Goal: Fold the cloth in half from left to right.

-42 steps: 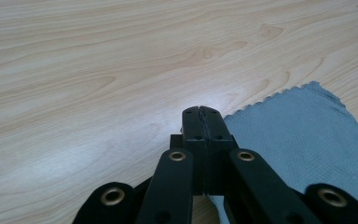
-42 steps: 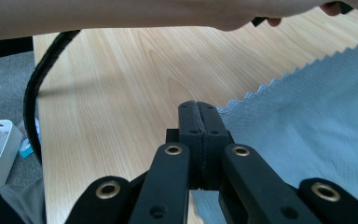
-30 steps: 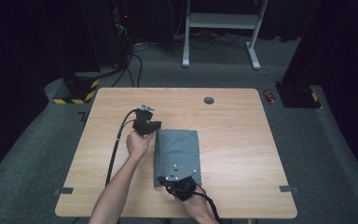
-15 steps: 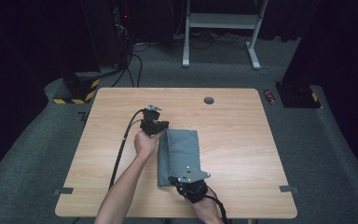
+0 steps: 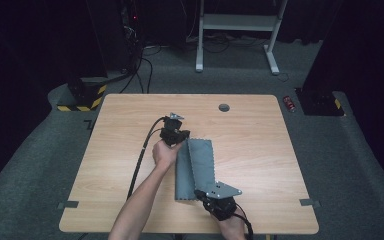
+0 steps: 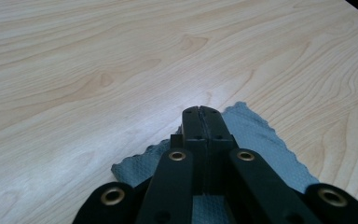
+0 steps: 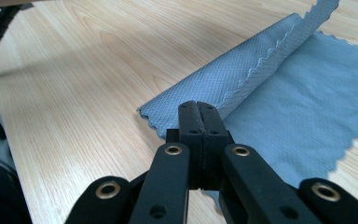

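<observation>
A grey cloth (image 5: 200, 165) with scalloped edges was seen lying near the middle of the wooden desk (image 5: 260, 150), its left part lifted and folded over toward the right, so that a raised fold ran along its length in the right gripper view (image 7: 261, 65). Wide bare wood was left on every side of it, and only a small dark disc (image 5: 224, 107) was seen near the far edge. The left hand-held gripper (image 5: 177, 136) was held at the cloth's far left corner, the forearm (image 5: 140, 205) stretched diagonally from the near edge, and its jaws were clenched on that corner (image 6: 242, 135). The right hand-held gripper (image 5: 215, 200) was kept at the near edge of the cloth, close to the desk's front rim, its jaws likewise pressed together on the cloth's edge.
</observation>
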`<action>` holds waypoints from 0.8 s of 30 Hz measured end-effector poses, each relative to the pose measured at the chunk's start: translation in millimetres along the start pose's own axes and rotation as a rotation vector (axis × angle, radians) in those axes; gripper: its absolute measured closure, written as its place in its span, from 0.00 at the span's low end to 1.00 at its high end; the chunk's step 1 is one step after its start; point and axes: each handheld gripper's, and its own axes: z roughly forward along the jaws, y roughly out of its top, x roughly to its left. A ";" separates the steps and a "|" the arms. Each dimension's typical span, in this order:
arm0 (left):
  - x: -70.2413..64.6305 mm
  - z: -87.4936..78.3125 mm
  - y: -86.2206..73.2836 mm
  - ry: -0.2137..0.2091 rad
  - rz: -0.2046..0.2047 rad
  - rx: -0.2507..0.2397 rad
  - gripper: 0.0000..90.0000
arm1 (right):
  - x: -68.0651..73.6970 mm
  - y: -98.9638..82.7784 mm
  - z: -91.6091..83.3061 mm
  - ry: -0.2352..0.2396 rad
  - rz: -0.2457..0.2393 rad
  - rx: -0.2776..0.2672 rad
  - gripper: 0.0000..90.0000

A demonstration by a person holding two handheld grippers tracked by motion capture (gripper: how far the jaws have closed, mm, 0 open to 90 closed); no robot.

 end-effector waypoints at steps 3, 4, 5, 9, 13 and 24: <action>-5.9 4.3 4.1 -0.016 -0.002 0.001 1.00 | -2.0 -3.0 -5.1 -0.019 0.001 0.005 1.00; -7.9 5.7 5.4 -0.014 0.009 0.003 1.00 | -3.0 -4.3 -6.5 -0.024 0.005 0.004 1.00; -10.0 7.2 6.6 -0.013 0.017 0.005 1.00 | -4.5 -5.6 -7.6 -0.027 0.007 0.004 1.00; -16.9 14.3 6.5 -0.006 0.047 0.013 1.00 | -7.5 -10.2 -9.0 -0.038 0.020 0.017 1.00; -19.6 22.2 4.2 -0.014 0.043 0.023 1.00 | -7.0 -13.8 -11.2 -0.071 -0.004 0.042 1.00; -29.1 36.0 6.2 -0.018 0.071 0.043 1.00 | -12.7 -21.6 -16.7 -0.103 0.020 0.061 1.00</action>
